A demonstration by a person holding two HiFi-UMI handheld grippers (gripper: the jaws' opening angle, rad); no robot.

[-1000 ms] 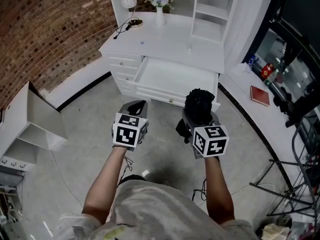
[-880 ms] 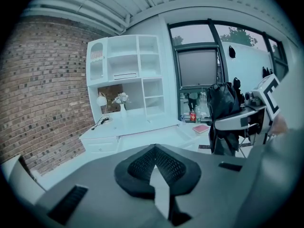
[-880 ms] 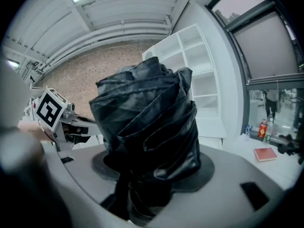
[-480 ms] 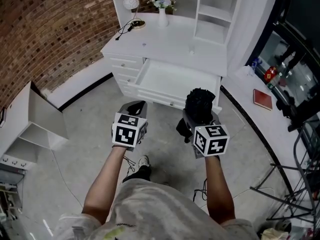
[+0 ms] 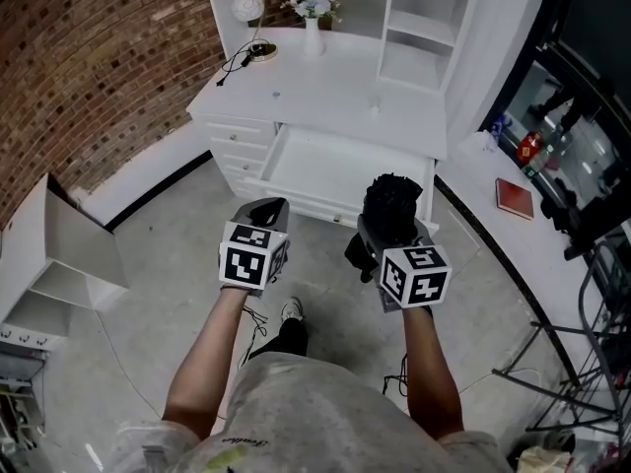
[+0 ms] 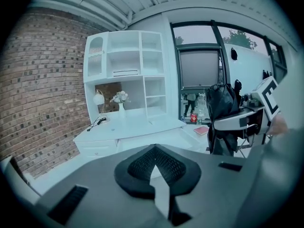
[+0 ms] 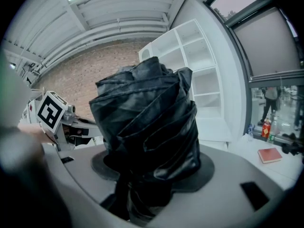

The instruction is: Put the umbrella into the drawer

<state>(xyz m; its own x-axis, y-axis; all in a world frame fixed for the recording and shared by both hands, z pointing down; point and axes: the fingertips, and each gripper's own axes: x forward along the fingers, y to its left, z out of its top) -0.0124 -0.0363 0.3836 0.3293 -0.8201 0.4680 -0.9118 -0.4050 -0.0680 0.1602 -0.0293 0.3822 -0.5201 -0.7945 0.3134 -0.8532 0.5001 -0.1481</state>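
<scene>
Pulled-out drawer (image 5: 340, 161) open from above, bare floor (image 5: 317, 249) in front, desk top (image 5: 325, 92) over its rear.

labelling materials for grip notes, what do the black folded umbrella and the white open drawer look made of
Black folded umbrella: thin synthetic fabric, likely nylon or polyester; slightly glossy creased folds.
White open drawer: probably painted wood or board; smooth, flat, matt panels.
</scene>
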